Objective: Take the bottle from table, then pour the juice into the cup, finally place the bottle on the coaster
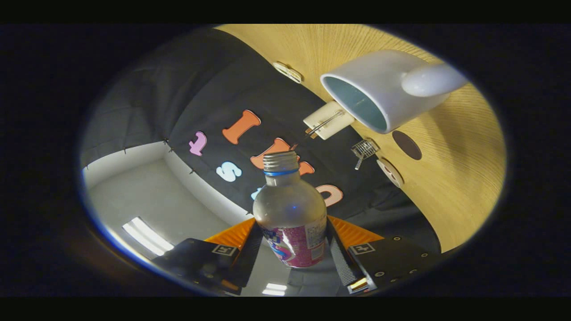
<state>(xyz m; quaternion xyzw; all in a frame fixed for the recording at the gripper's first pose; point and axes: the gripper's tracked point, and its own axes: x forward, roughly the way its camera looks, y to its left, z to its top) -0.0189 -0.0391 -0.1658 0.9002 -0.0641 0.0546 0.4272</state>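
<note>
My gripper [292, 249] is shut on a clear plastic bottle [292, 209] with a pink label and an open threaded neck with a blue ring. Both fingers press on its sides. The whole view is rolled sideways, so the bottle is tilted over with its mouth aimed toward the white cup [379, 91]. The cup stands on the wooden table [455, 169] beyond and off to the side of the bottle's mouth, its bluish inside facing me and its handle toward the table's near side. A dark round coaster [407, 145] lies on the table just past the cup.
A small white stand with a clip [328, 119], a little wire basket [365, 149] and two pale round discs [390, 173] sit along the table's far edge against the black cloth wall. Ceiling lights [147, 236] show below the cloth.
</note>
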